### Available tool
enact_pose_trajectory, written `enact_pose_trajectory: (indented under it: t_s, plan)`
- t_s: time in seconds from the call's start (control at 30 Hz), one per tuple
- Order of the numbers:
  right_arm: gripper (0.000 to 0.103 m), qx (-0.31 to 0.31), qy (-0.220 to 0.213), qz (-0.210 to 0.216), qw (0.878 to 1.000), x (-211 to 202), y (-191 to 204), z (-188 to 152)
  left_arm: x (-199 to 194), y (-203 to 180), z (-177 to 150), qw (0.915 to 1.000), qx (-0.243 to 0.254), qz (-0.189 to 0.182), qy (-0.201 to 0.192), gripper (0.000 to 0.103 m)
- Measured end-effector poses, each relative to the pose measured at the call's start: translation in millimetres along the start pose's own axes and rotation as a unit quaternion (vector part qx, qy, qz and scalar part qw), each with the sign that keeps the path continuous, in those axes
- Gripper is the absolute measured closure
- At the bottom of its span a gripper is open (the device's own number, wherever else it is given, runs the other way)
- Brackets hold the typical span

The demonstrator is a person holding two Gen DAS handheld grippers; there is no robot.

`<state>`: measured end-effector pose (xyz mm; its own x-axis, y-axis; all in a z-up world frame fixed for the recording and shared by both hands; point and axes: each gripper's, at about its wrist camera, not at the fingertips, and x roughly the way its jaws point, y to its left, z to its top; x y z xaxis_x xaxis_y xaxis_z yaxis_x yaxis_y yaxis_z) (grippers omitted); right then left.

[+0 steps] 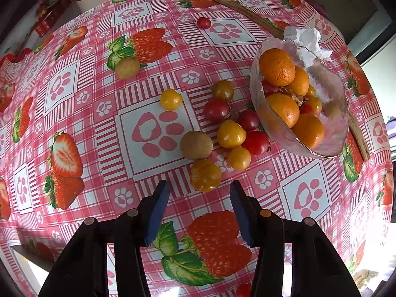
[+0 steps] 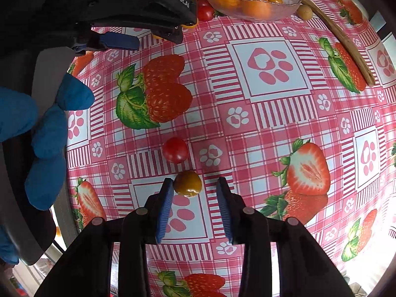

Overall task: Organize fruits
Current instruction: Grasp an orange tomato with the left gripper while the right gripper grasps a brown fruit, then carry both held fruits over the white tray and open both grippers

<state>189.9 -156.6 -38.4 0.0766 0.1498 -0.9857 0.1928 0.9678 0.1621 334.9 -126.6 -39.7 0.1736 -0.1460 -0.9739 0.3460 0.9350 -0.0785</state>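
Round table (image 1: 138, 128) under glossy pink-checked oilcloth printed with strawberries and paw marks; dim clutter of red boxes (image 1: 47, 19) beyond the far edge. Glass bowl (image 1: 262, 113) of oranges toward the right, crumpled tissue (image 1: 307, 39) and wooden stick (image 1: 237, 7) behind it; loose cherry tomatoes (image 1: 237, 128) beside it. Left gripper (image 1: 199, 190) parted, empty, just short of a yellow-orange tomato (image 1: 205, 175). Right gripper (image 2: 195, 185) parted around a greenish-yellow tomato (image 2: 187, 183), left pad touching, right pad clear; red tomato (image 2: 175, 150) just beyond.

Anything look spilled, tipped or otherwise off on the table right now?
Yes. The glass bowl sits heaped with oranges while about a dozen small fruits lie loose on the tablecloth, most clustered at its rim. A crumpled tissue lies behind the bowl. Nothing looks broken.
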Motion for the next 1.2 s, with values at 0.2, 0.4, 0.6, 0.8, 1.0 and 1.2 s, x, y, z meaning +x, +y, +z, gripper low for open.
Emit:
enact_pose_trajectory:
  t_s: [0.2,0.4,0.6,0.8,1.0,1.2]
  plan:
    - [0.079,0.024,0.006,0.040,0.999,-0.6,-12.3,4.0,-4.3,4.7,-0.6,0.9998,-0.010,-0.008,-0.012,0.079]
    - [0.079,0.041,0.008,0.072,0.997,-6.4,-26.5,-0.8,-31.7,20.3,-18.0,0.9992,-0.014,-0.022,-0.031,0.079]
    - [0.079,0.048,0.016,0.075,0.996,-10.3,-36.8,-9.3,-56.8,36.3,-41.0,0.9985,-0.023,-0.027,-0.041,0.079]
    - [0.079,0.040,0.018,0.064,0.997,-17.1,-39.4,-14.4,-73.3,56.1,-72.1,0.9981,-0.041,-0.024,-0.040,0.079]
    - [0.079,0.021,0.018,0.058,0.998,-26.2,-31.7,-20.1,-88.1,74.8,-101.0,0.9975,-0.054,-0.012,-0.043,0.079]
    - [0.079,-0.002,0.016,0.056,0.998,-34.5,-10.0,-22.5,-101.0,95.8,-126.3,0.9958,-0.078,-0.009,-0.047,0.079]
